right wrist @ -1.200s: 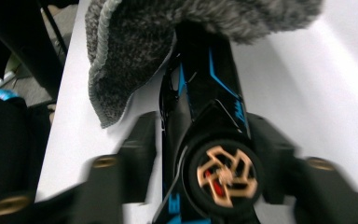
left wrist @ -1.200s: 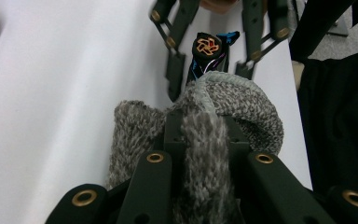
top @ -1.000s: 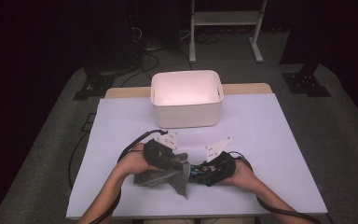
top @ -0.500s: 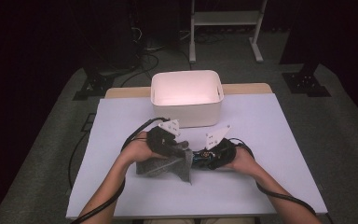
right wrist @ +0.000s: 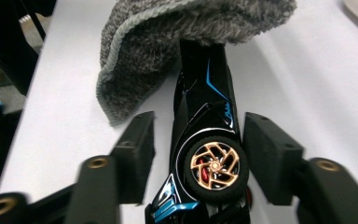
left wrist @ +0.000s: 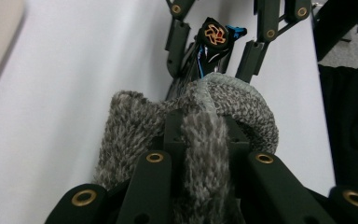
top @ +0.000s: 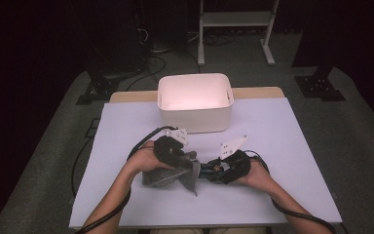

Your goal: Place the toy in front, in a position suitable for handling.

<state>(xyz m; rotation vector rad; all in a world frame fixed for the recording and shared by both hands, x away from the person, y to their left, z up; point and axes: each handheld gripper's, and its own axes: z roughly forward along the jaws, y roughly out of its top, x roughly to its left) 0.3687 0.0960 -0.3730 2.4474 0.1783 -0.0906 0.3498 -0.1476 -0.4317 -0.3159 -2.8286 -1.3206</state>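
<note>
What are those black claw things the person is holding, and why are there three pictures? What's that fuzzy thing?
Those are tools a person squeezes to pinch things. One picture looks down from above the white table; the other two come from little cameras riding on each tool.

In the picture from above, the left hand-held gripper pinches a fuzzy grey knitted cloth. Its own camera shows the cloth squeezed between its black jaws.

The right hand-held gripper holds a shiny black toy car with blue stripes and gold wheels, turned on its side, a jaw on either side of it. The cloth lies over the car's far end, as if wiping it.

Behind them stands a white plastic bin.
</note>
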